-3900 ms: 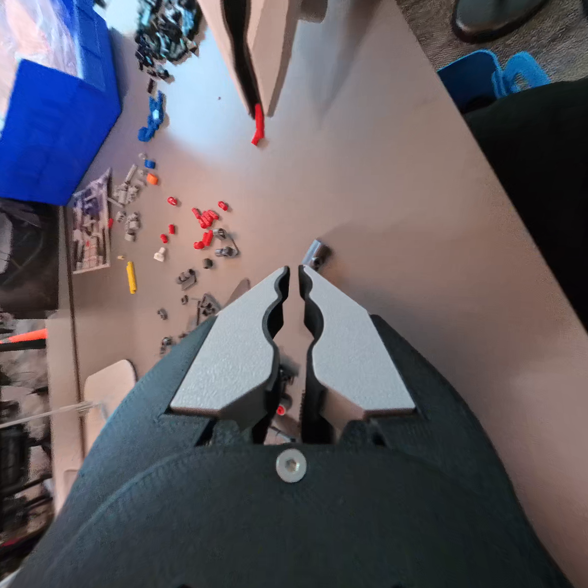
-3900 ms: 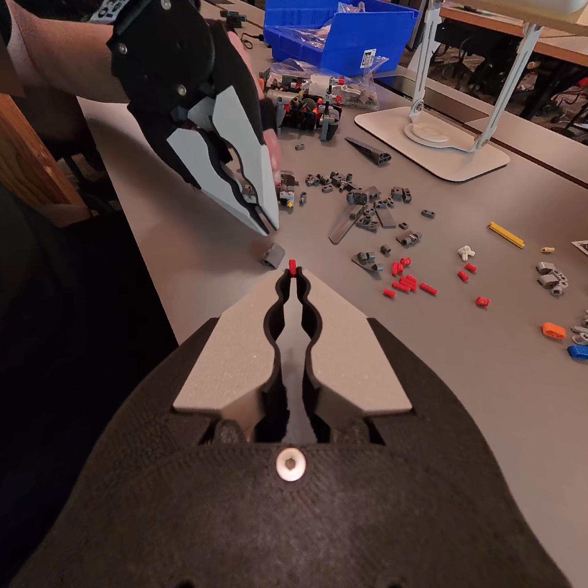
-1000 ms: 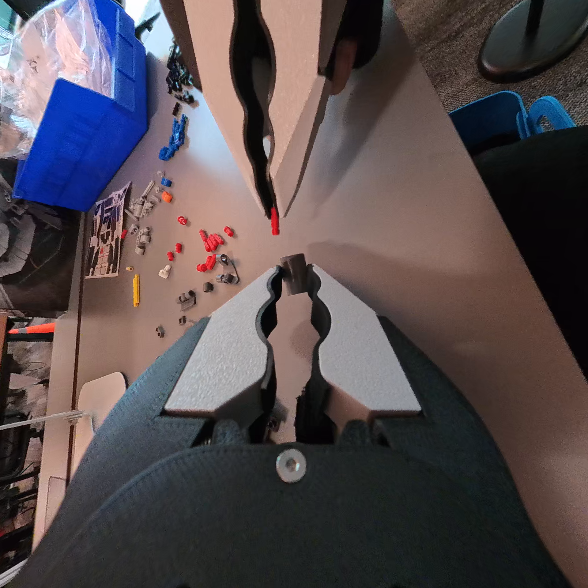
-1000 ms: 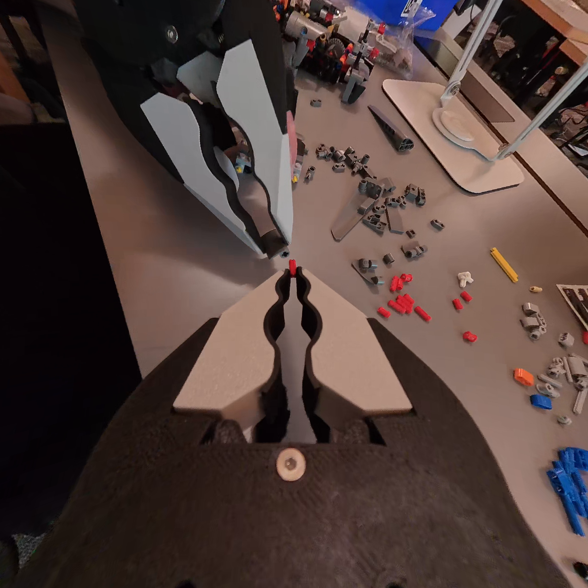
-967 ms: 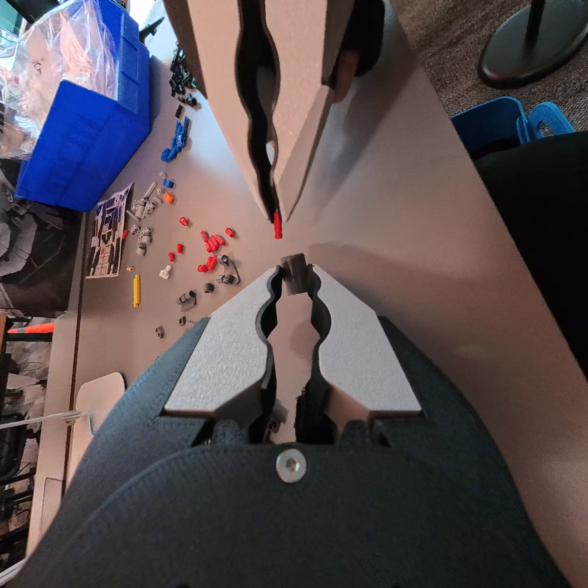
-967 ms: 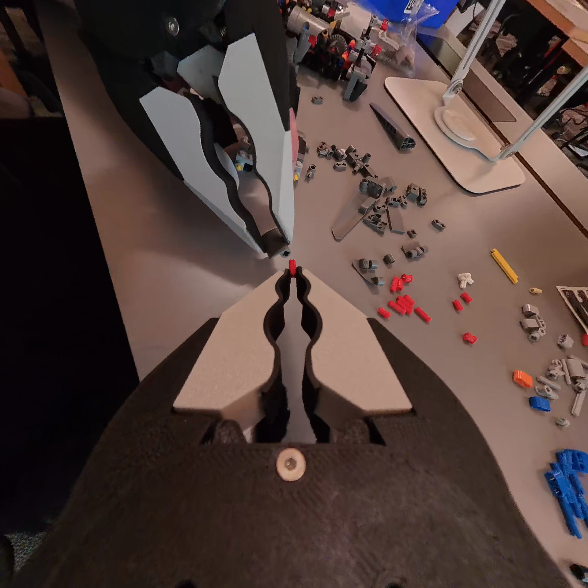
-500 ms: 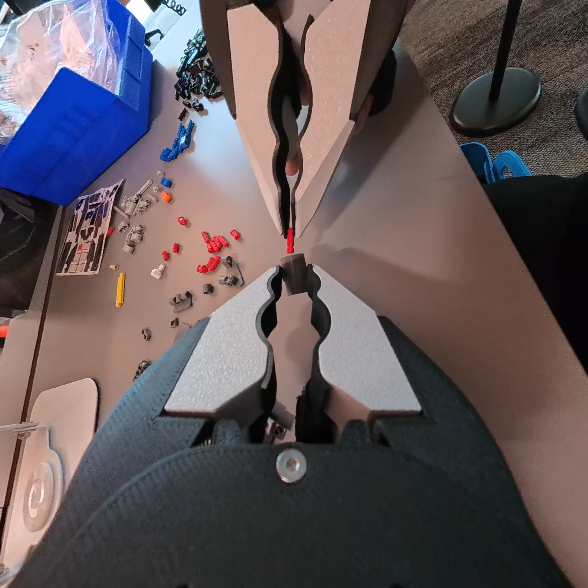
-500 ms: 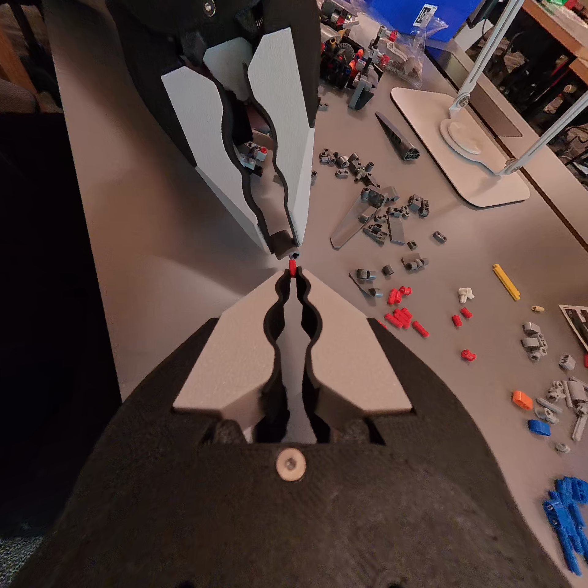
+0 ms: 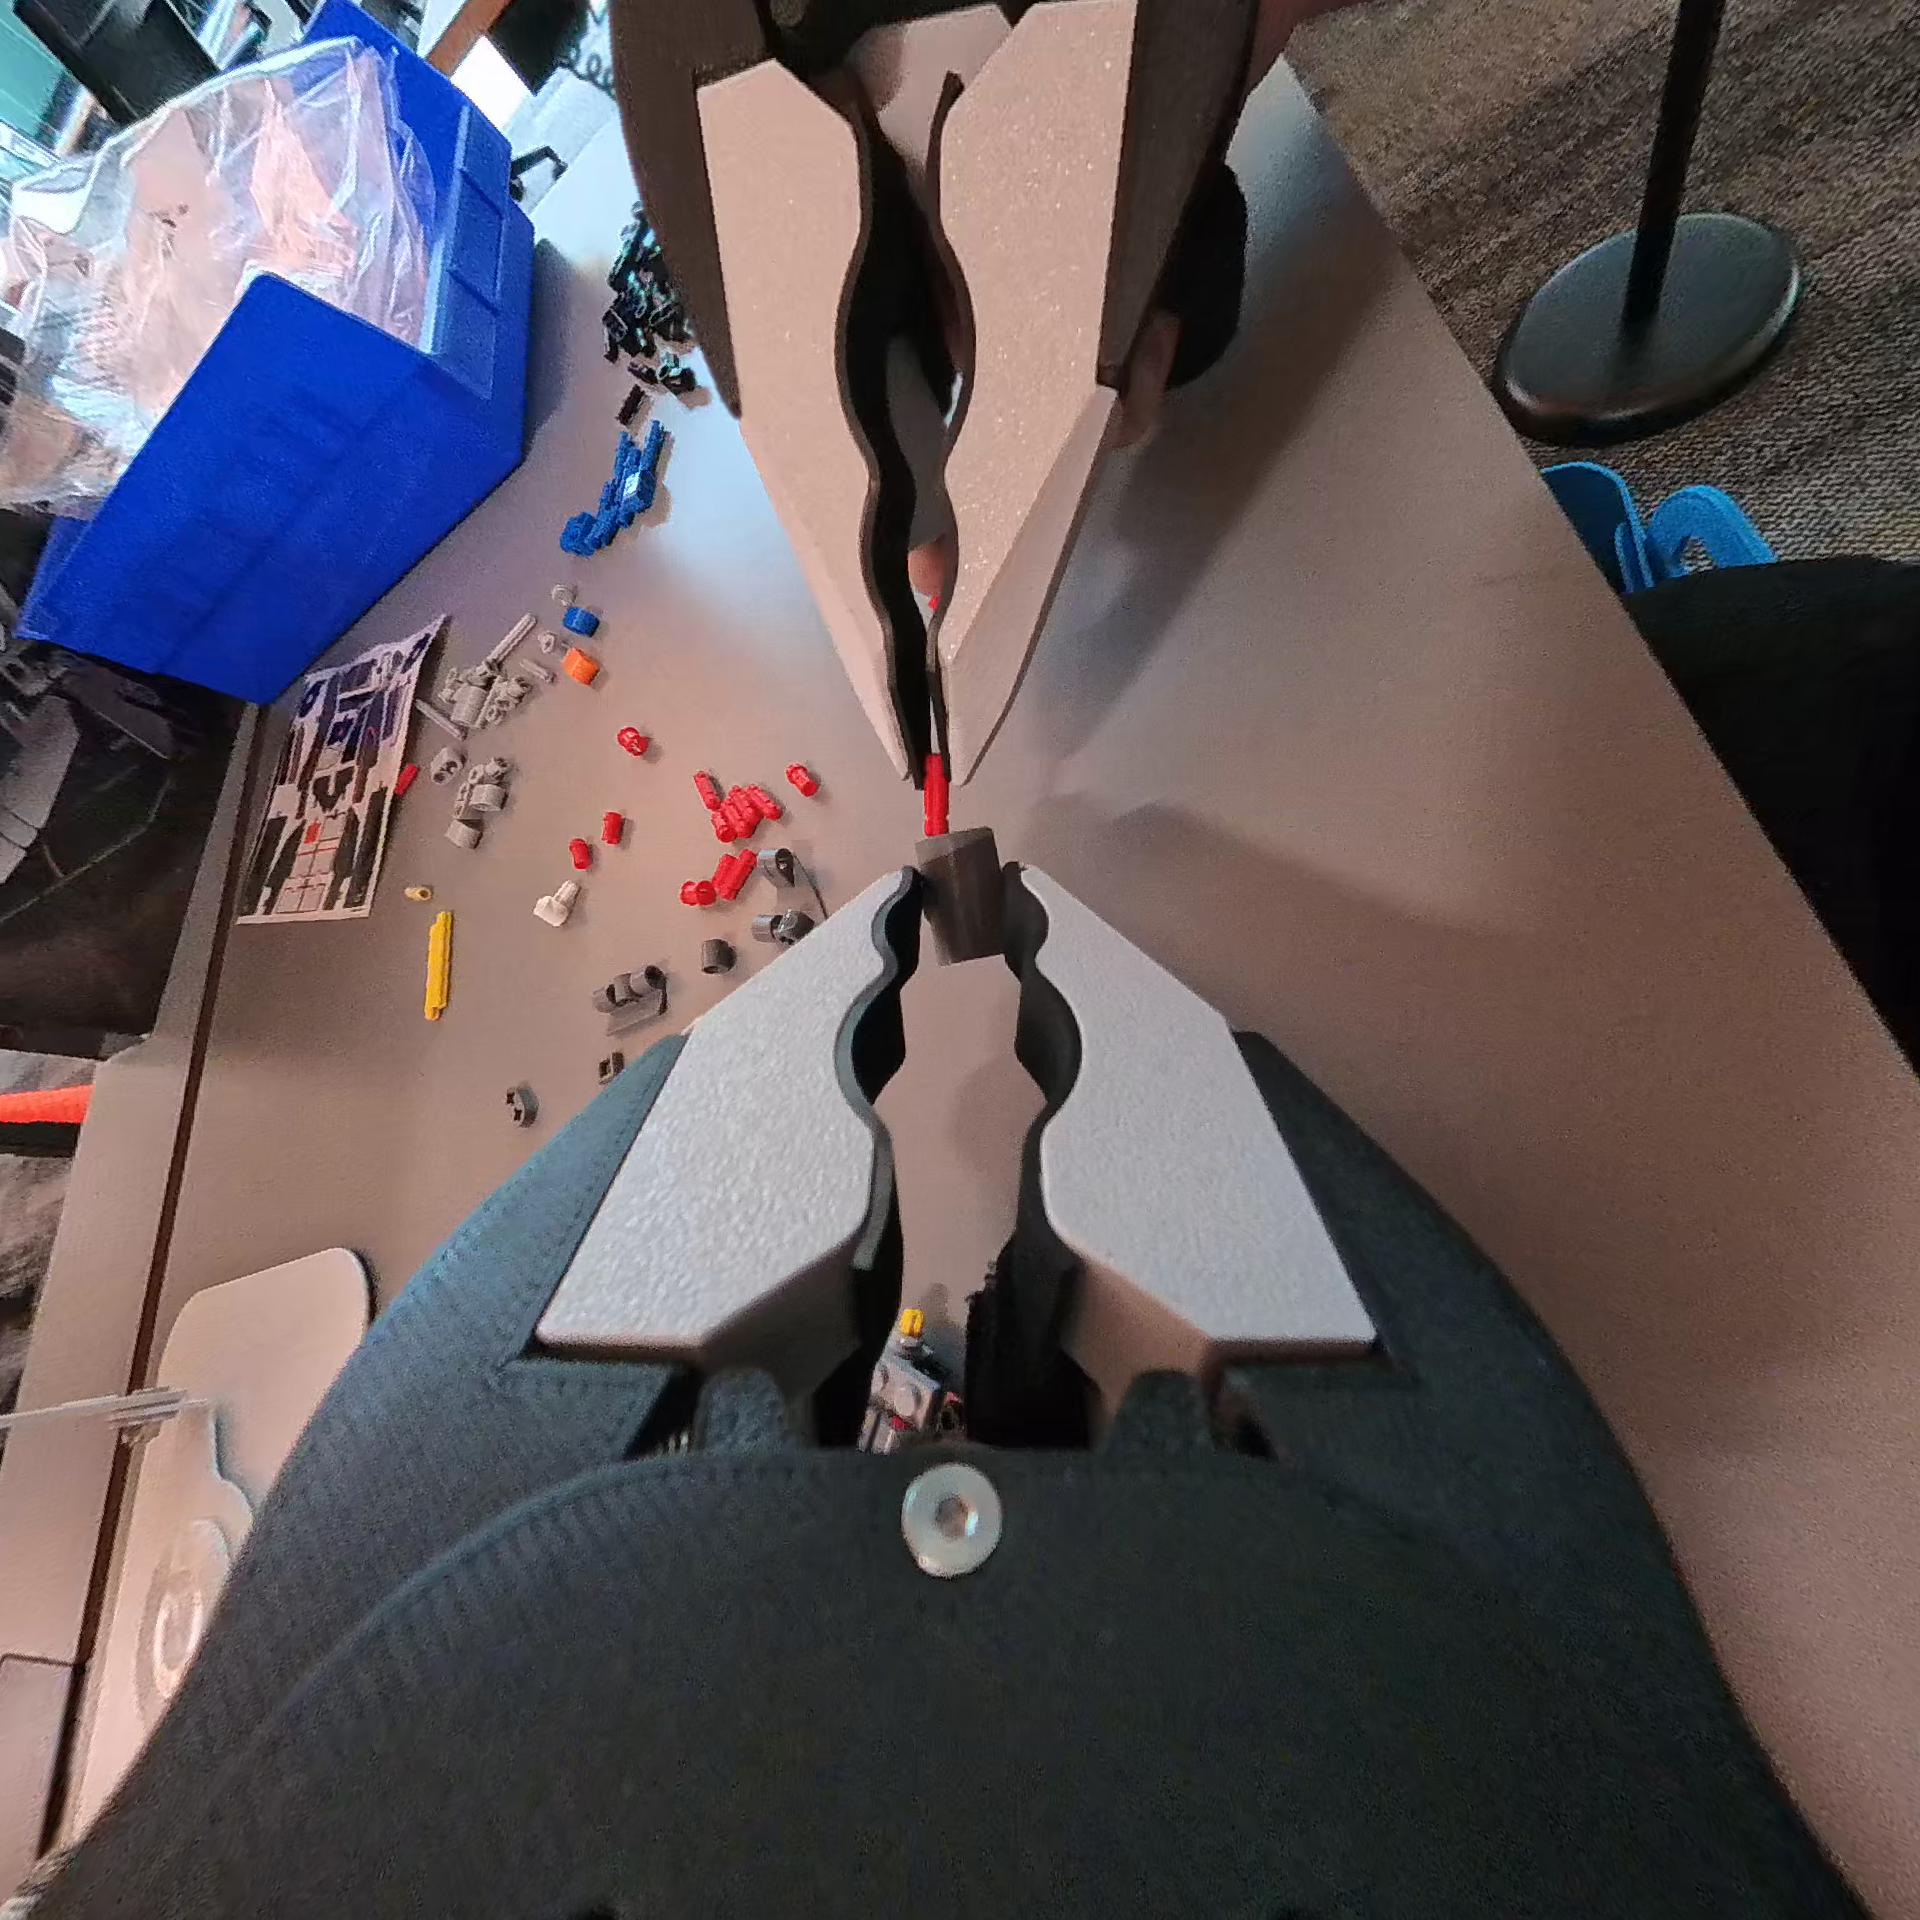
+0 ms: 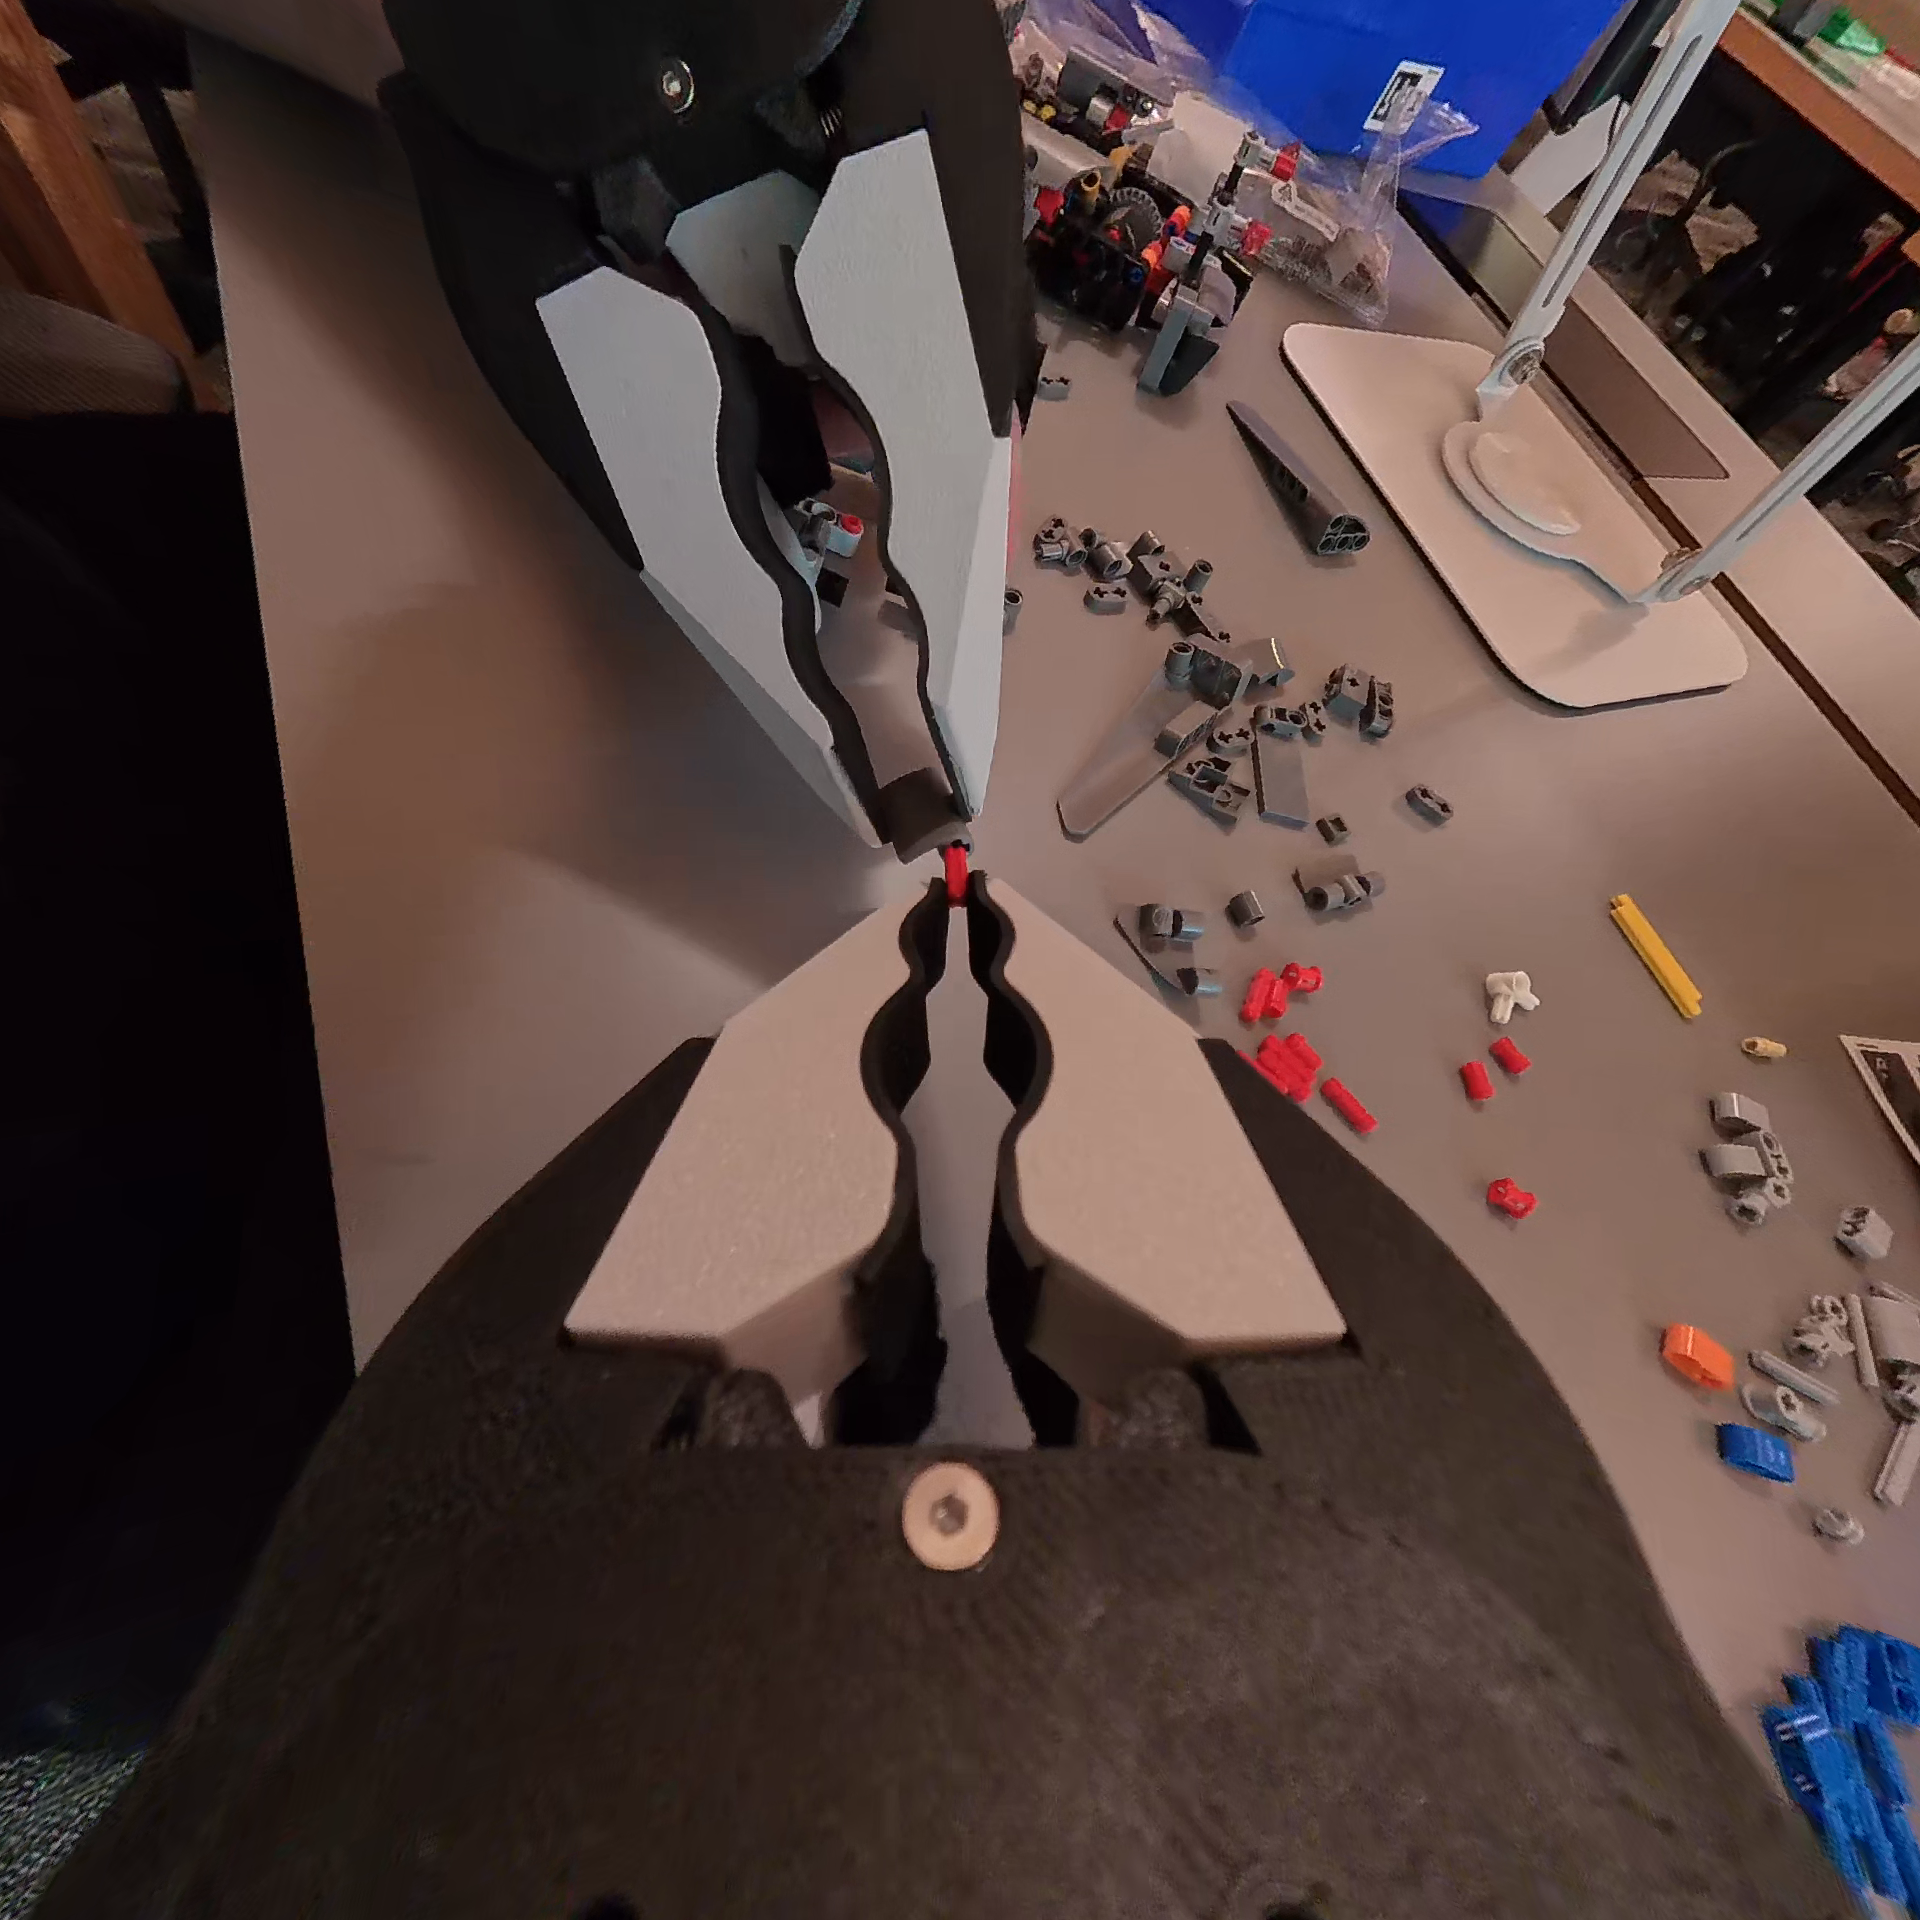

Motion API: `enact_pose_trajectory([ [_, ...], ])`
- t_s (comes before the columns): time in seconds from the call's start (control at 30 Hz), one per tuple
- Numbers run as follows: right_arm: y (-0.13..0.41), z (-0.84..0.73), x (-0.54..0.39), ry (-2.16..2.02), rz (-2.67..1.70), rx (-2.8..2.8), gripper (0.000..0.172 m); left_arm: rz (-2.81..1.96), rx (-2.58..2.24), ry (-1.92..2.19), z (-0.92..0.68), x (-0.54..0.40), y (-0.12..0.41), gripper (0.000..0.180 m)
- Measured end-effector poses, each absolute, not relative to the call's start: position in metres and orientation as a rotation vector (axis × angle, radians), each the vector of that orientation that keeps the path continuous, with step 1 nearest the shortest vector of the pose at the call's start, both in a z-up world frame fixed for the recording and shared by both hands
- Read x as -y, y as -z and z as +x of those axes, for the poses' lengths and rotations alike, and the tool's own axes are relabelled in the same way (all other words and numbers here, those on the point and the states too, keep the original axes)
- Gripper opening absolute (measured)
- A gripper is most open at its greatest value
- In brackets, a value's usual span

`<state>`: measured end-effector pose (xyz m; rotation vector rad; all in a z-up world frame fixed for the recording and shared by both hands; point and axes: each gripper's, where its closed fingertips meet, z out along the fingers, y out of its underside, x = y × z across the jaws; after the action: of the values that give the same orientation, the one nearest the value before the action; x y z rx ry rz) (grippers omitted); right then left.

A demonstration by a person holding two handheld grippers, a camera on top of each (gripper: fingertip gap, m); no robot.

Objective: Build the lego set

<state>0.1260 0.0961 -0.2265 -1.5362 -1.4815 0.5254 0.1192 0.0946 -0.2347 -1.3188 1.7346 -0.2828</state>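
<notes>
My right gripper [image 10: 954,896], tips clamped on a red pin [image 10: 953,871], has closed the last gap, so the pin's free end now meets the end face of the dark grey block [image 9: 961,902] that my left gripper [image 9: 963,906] pinches at its tips above the table [image 9: 1351,831]; I judge the 2 parts lined up and just starting to mate. The right view shows the pin entering a hole in the block's face, which the left view hides, while the left view shows more of the pin's length
</notes>
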Motion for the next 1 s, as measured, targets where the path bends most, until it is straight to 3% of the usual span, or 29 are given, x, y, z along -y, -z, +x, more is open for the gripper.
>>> enact_pose_trajectory([
  [0.27,0.224,0.125,-0.099,-0.539,-1.519,1.491,0.000,-1.261,-1.760,0.208,0.119,-0.096,0.233,0.014],
  [1.0,0.203,0.117,-0.102,-0.268,-1.188,1.628,0.000,-1.368,-1.750,0.667,0.112,-0.098,0.210,0.013],
])
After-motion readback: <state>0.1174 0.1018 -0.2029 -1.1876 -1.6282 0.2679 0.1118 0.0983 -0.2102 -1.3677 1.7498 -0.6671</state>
